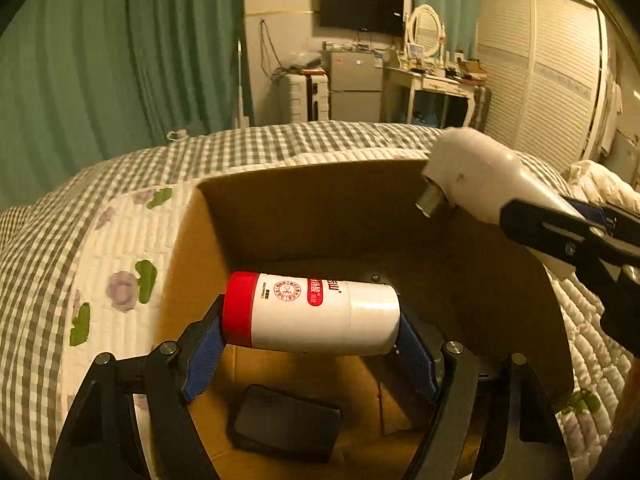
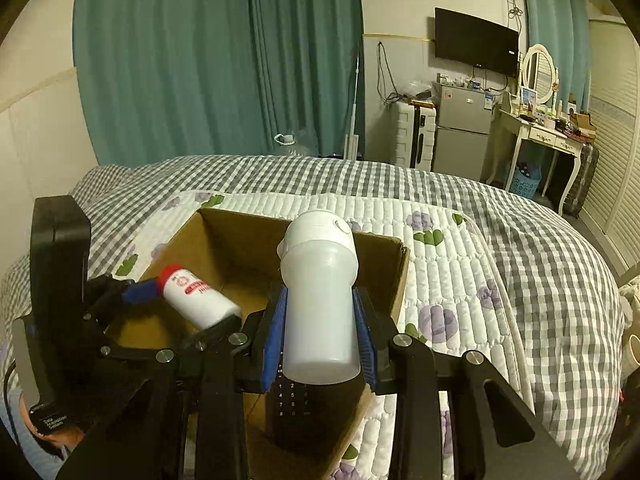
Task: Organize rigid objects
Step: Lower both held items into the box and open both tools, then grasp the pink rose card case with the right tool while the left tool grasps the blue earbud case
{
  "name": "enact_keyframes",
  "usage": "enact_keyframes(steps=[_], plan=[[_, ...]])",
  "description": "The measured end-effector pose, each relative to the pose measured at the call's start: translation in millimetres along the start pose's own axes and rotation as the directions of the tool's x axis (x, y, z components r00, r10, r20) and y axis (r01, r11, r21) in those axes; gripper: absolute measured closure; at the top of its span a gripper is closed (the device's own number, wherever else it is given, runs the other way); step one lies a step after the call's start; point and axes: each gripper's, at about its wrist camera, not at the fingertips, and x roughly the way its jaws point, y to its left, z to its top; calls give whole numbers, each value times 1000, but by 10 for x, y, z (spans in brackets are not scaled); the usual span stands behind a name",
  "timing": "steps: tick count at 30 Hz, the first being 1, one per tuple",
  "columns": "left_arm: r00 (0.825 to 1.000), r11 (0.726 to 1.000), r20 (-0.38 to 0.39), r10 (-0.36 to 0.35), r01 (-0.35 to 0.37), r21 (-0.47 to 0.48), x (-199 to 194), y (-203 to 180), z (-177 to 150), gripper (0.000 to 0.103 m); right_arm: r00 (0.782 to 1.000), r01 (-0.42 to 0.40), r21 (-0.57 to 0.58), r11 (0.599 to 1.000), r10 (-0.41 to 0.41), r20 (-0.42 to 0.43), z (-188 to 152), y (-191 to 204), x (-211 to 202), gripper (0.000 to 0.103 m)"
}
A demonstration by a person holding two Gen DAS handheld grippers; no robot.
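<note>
An open cardboard box (image 1: 188,248) sits on the bed; it also shows in the right wrist view (image 2: 394,276). My left gripper (image 1: 310,332) is shut on a white bottle with a red cap (image 1: 316,312), held sideways over the box; the bottle also shows in the right wrist view (image 2: 194,298). My right gripper (image 2: 320,332) is shut on a white handheld device (image 2: 320,296) with a metal nozzle, held over the box's right side; the device also shows in the left wrist view (image 1: 484,176). A black phone-like object (image 1: 286,422) lies on the box floor.
The box rests on a white floral quilt (image 2: 448,272) over a grey checked bedspread (image 2: 540,248). A black remote with number keys (image 2: 296,404) lies in the box's near corner. Beyond the bed are green curtains, a small fridge (image 2: 464,136) and a dressing table (image 2: 548,136).
</note>
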Motion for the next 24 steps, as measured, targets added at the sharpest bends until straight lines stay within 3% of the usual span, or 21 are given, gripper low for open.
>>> enact_keyframes(steps=[4,14,16,17,24], plan=[[1000,1000,25,17,-17,-21,-109,10,44,15,1000,7,3,1000,-7,8,41,-27,-8,71],[993,997,99,62,-58,-49,-791,149,118,15,1000,5,17,1000,-5,22,53,4,-37,70],[992,997,107,66,-61,-47,-951,150,113,15,1000,20,23,1000,-21,8,72,10,-66,54],[991,997,112,67,-62,-48,-1059,153,102,15,999,47,36,998,-48,9,87,16,-140,40],[987,992,107,117,-111,-54,-1632,121,-70,15,998,42,35,998,-44,54,149,165,-876,40]])
